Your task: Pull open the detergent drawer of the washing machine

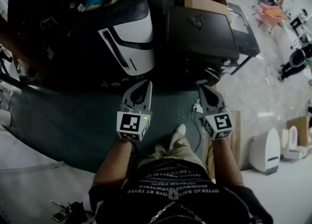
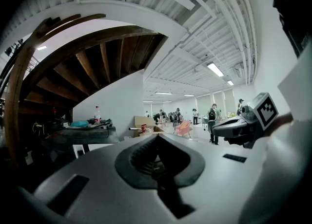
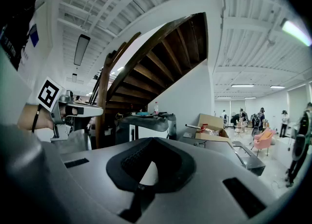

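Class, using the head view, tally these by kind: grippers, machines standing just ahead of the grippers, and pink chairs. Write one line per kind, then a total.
Grippers: 2, the left gripper and the right gripper
Machines: 2, the white machine and the black machine
Pink chairs: 1, the pink chair
Total: 5

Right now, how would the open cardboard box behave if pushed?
The cardboard box looks low and wide, so it would probably slide rather than tip. Its open flaps suggest walls that likely flex. Probably light, though contents are unclear.
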A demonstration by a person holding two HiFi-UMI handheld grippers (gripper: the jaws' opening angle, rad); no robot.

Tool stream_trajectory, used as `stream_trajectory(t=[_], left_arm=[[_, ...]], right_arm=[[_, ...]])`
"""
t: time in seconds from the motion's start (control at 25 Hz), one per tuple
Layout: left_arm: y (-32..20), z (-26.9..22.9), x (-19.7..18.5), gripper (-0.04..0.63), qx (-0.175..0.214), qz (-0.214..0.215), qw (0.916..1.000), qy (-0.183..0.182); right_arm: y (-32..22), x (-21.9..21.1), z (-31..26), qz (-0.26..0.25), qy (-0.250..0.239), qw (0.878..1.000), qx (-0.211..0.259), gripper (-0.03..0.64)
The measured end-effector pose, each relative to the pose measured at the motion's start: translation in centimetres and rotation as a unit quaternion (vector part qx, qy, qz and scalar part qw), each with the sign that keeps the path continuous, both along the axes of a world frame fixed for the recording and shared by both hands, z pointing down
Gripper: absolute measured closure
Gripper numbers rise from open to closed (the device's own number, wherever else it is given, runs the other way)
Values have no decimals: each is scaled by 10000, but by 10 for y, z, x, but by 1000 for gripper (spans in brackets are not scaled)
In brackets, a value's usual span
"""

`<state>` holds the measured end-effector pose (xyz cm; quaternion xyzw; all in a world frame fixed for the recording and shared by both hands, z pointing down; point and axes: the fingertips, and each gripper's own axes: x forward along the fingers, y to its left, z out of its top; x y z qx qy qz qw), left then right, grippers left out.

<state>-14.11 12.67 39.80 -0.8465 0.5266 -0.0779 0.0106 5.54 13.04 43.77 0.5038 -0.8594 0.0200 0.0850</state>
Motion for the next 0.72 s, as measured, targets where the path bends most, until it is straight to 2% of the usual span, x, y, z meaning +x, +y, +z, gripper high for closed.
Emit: stream_trajectory(t=[0.2, 0.48, 0.6, 0.72], left_arm=[[5, 2, -1, 592, -6, -41, 9999, -114], [22, 4, 7, 592, -25, -12, 10000, -11], [26, 7, 5, 592, -4, -75, 9999, -133], [28, 7, 4, 592, -25, -76, 10000, -54]], right_arm=[[7, -1, -4, -83, 45, 9999, 40, 615], [24, 2, -13, -112, -13, 9999, 55, 615], [27, 15, -9, 27, 58, 9999, 110, 615], [27, 27, -5, 173, 146, 9996, 157, 615]])
